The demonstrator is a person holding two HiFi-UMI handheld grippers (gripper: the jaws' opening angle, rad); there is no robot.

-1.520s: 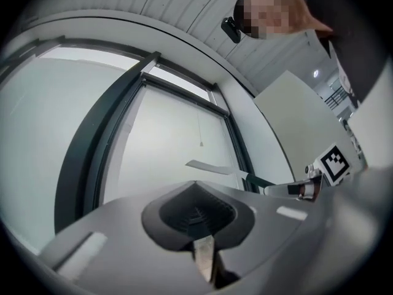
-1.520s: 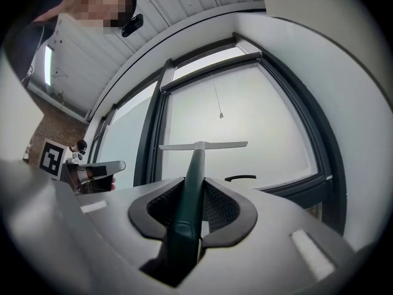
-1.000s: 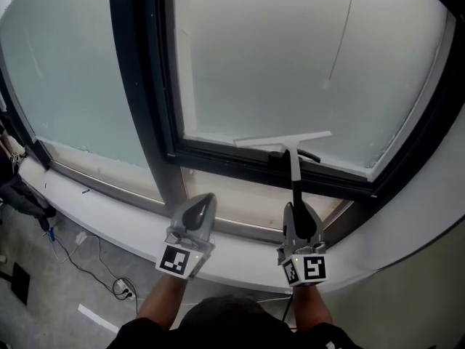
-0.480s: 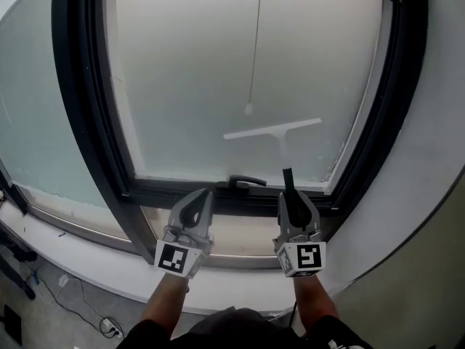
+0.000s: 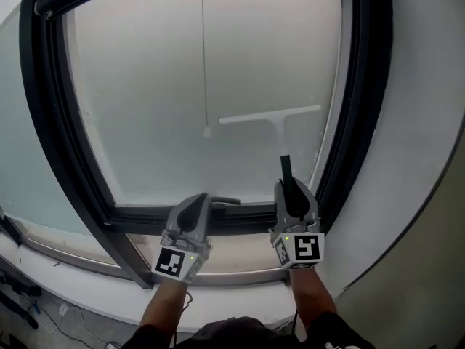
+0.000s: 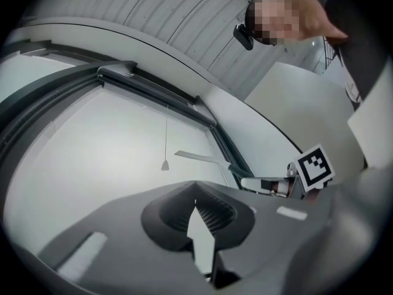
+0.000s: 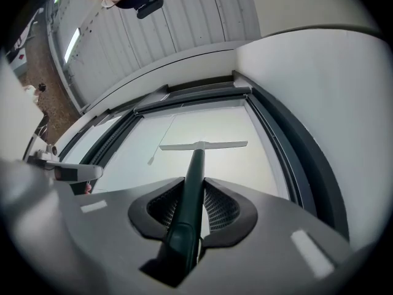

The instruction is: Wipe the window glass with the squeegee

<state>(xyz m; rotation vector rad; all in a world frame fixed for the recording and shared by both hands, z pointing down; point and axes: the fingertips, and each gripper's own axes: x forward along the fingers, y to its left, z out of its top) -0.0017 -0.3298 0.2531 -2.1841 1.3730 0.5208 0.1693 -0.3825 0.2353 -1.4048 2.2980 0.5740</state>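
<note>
The squeegee has a white blade (image 5: 270, 114) lying level against the frosted window glass (image 5: 145, 86), right of the pane's middle. Its dark handle (image 5: 285, 167) runs down into my right gripper (image 5: 290, 186), which is shut on it. In the right gripper view the handle (image 7: 191, 183) passes between the jaws of the right gripper (image 7: 195, 180) up to the blade (image 7: 204, 145). My left gripper (image 5: 197, 202) hangs beside it near the lower frame, shut and holding nothing. In the left gripper view the left gripper (image 6: 195, 200) shows its tips meeting, with the blade (image 6: 196, 158) beyond.
A dark window frame (image 5: 69, 151) surrounds the pane. A thin pull cord ends in a small weight (image 5: 207, 131) left of the blade. A dark window handle (image 5: 227, 201) sits on the bottom rail. A white wall (image 5: 421, 122) curves close on the right, and a white sill (image 5: 240, 289) lies below.
The squeegee has gone up the glass from the bottom rail to mid pane, carried by my right gripper. The left gripper rose alongside it, and the view swung upward.
</note>
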